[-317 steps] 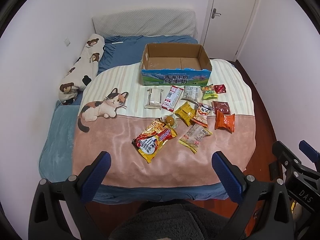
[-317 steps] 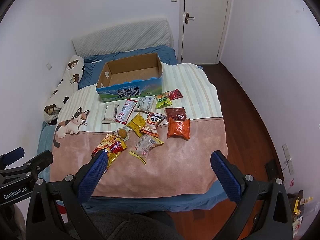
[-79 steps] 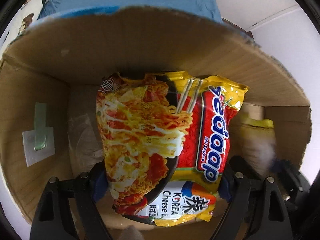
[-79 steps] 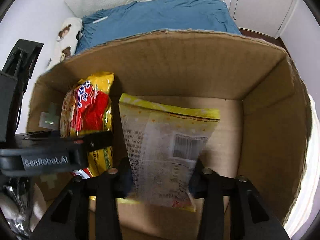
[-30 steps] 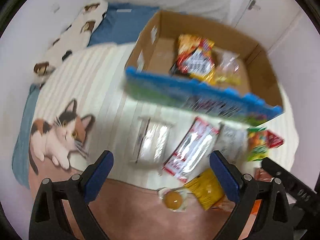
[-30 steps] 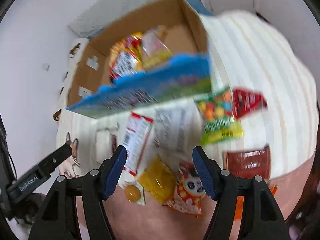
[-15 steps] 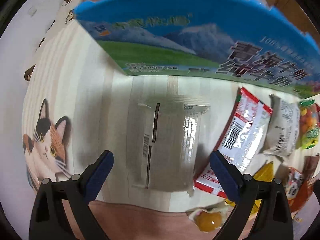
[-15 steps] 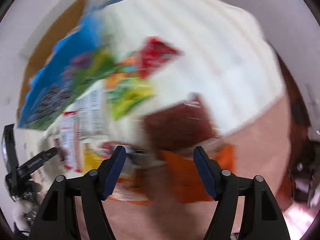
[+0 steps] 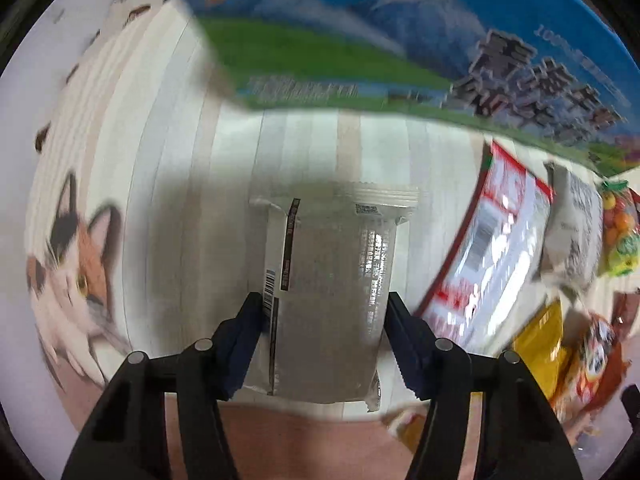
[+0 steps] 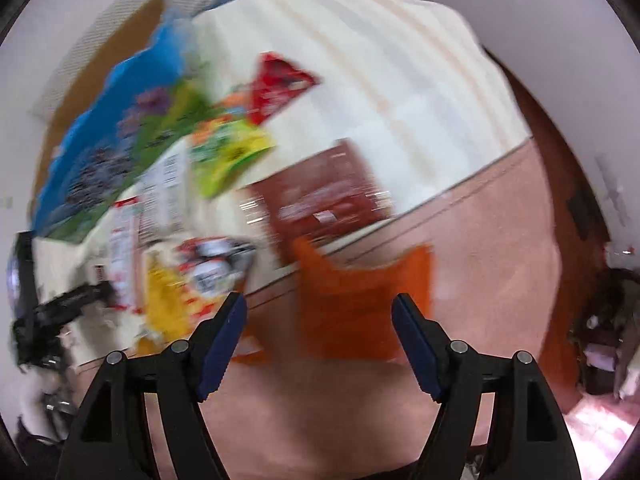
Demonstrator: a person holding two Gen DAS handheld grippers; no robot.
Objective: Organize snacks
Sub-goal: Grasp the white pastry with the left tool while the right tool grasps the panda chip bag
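Note:
My left gripper point(image 9: 325, 312) is shut on a clear silver-grey snack packet point(image 9: 328, 292) that lies on the striped blanket, one finger point(image 9: 244, 334) on each long side. Just beyond it stands the blue and green side of the cardboard box point(image 9: 400, 52). My right gripper point(image 10: 318, 316) is open and hovers over an orange packet point(image 10: 360, 296) on the pink part of the blanket. The right view is blurred by motion. A dark red packet point(image 10: 324, 196), a green-yellow candy bag point(image 10: 228, 152) and a red packet point(image 10: 280, 84) lie beyond it.
A red-white packet point(image 9: 488, 248), a grey packet point(image 9: 572, 232), a yellow packet point(image 9: 536, 344) and a panda-print packet point(image 9: 596, 360) lie right of the left gripper. A cat print point(image 9: 76, 264) is on the blanket at left. The bed edge and wood floor point(image 10: 560, 160) are at right.
My left gripper has come down and closed its fingers on the clear packet. My right gripper has swung lower towards the orange packet, staying open.

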